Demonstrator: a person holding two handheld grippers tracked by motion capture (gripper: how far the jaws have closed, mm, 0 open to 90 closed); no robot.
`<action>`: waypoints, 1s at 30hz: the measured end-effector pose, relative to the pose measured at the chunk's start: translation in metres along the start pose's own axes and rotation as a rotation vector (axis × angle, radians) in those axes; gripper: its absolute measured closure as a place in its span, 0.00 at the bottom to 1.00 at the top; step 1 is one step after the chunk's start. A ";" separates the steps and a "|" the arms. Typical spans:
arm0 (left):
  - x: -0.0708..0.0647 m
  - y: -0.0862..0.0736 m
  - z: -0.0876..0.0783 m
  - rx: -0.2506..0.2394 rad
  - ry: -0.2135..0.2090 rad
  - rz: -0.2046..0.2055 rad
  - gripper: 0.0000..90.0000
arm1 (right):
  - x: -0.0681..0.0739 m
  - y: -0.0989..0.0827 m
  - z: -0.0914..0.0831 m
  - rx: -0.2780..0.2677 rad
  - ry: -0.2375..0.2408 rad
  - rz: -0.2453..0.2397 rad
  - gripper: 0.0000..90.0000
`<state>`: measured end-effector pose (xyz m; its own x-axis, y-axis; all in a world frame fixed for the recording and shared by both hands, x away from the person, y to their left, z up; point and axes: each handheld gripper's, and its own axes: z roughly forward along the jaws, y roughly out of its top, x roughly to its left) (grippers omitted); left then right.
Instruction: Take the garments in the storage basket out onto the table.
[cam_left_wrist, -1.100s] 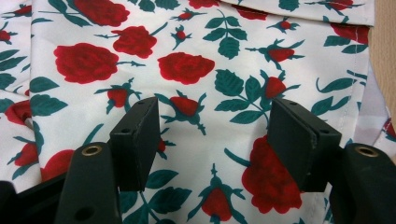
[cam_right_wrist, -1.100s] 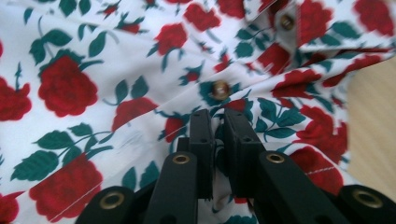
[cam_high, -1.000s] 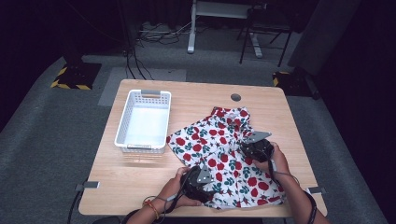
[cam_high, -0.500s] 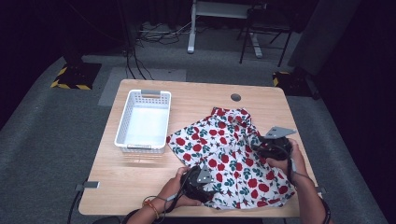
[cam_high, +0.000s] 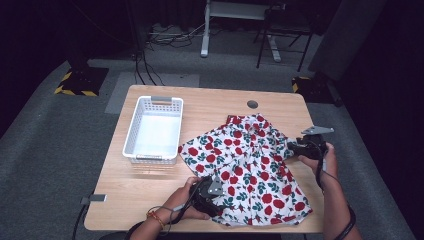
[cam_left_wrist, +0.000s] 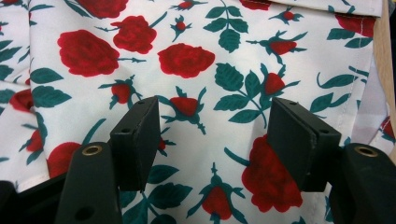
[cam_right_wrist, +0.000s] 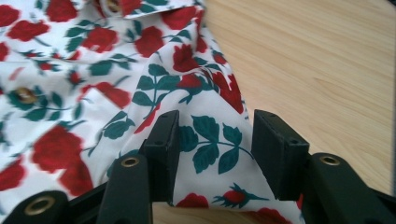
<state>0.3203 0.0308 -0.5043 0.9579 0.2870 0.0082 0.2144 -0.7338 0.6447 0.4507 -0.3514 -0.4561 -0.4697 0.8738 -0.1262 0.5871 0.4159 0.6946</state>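
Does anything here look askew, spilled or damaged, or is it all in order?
Nothing looks spilled or damaged. The rose-print garment lies rumpled and at a slant on the table, its near hem about at the front edge. The white basket sits upright beside it. The right gripper has just been opening, with a fold of cloth between its jaws.

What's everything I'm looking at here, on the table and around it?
Rose-print garment: one, white with red roses and green leaves, spread over the right half of the table.
Basket: one, white plastic, on the table's left side.
Table: one, light wood, with a round cable hole near its far edge.
Desk frame: one, pale, on the floor behind the table.
Hazard-striped base: one, black and yellow, on the floor at far left.
Left gripper: one, black, jaws apart over the garment's near edge.
Right gripper: one, black, at the garment's right edge, jaws just opened, cloth between them.
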 end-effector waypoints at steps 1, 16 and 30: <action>0.000 0.000 0.000 0.000 0.000 0.000 0.39 | 0.000 0.000 0.000 0.000 0.000 0.000 0.58; -0.002 -0.002 0.000 -0.013 0.016 -0.021 0.39 | -0.020 -0.022 0.033 0.092 -0.043 0.061 0.54; -0.015 0.010 0.015 -0.059 -0.001 0.003 0.38 | -0.038 -0.005 0.049 0.134 -0.173 0.071 0.49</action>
<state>0.3107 0.0102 -0.5093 0.9586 0.2845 0.0095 0.2001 -0.6972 0.6883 0.4978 -0.3749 -0.4897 -0.3112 0.9273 -0.2080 0.7021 0.3718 0.6073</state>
